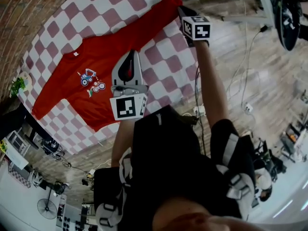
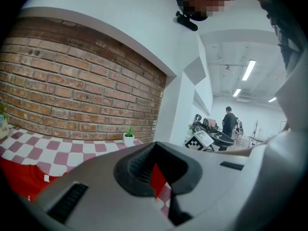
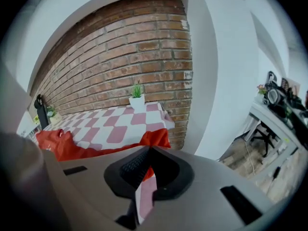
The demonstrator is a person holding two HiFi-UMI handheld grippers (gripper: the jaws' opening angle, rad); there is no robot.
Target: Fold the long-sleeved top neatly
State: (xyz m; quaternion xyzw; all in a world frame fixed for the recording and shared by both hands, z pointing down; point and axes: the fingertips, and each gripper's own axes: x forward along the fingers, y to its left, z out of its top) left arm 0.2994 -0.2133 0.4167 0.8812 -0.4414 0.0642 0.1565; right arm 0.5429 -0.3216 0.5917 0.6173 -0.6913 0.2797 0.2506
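While the red long-sleeved top (image 1: 96, 52) lies print-up on the pink-and-white checked surface (image 1: 110, 6), its sleeves stretch from lower left to upper right and its collar points toward the brick wall (image 3: 134, 52). The left gripper's (image 1: 129, 57) fingers pinch its hem. The right gripper's (image 1: 182, 9) fingers appear clamped on the far cuff. Wood flooring (image 1: 250, 76) lies beyond.

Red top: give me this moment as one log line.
top: spread on checked cloth | right gripper: jaws shut on sleeve | left gripper: jaws shut, by top's edge
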